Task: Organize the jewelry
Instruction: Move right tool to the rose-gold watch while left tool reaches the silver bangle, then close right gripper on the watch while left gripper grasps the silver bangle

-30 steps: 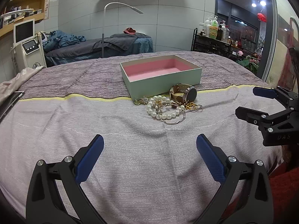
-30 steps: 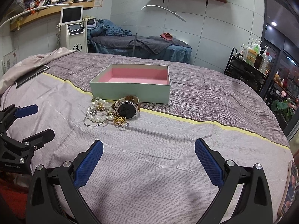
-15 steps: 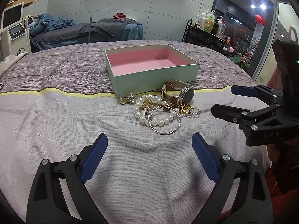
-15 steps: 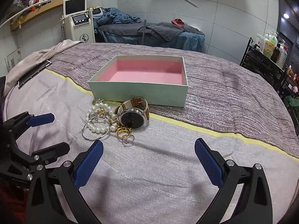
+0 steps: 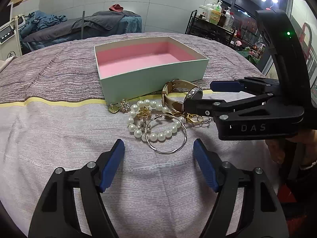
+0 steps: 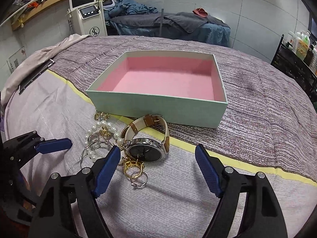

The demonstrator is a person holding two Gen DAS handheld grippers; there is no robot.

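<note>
A mint box with pink lining (image 5: 154, 75) (image 6: 158, 107) stands on the bed. In front of it lies a heap of jewelry: a tan-strap watch (image 5: 178, 91) (image 6: 146, 151), a pearl bracelet (image 5: 158, 136) (image 6: 93, 130), a silver bangle (image 5: 185, 133), gold rings (image 5: 192, 118) (image 6: 132, 165), a silver ring (image 6: 138, 180) and a brooch (image 5: 123, 105). My left gripper (image 5: 158, 142) hovers at the bangle's near edge, jaws closing, pads touching nothing. My right gripper (image 6: 157, 148) (image 5: 200, 96) is over the watch, jaws closing. The watch face lies between its tips, unpressed. One of the left gripper's pads (image 6: 53, 145) shows at left.
The bedspread (image 5: 59, 130) is purple-striped with a yellow band. A dark flat tablet (image 6: 35, 75) lies at its left edge. A hand (image 5: 277, 150) holds the right gripper. Behind are a massage bed (image 5: 89, 27), a bottle rack (image 5: 216, 17) and a screen machine (image 6: 87, 11).
Both grippers have moved forward to the jewelry heap and tipped downward. Their jaws have narrowed. The right gripper has come in over the watch.
</note>
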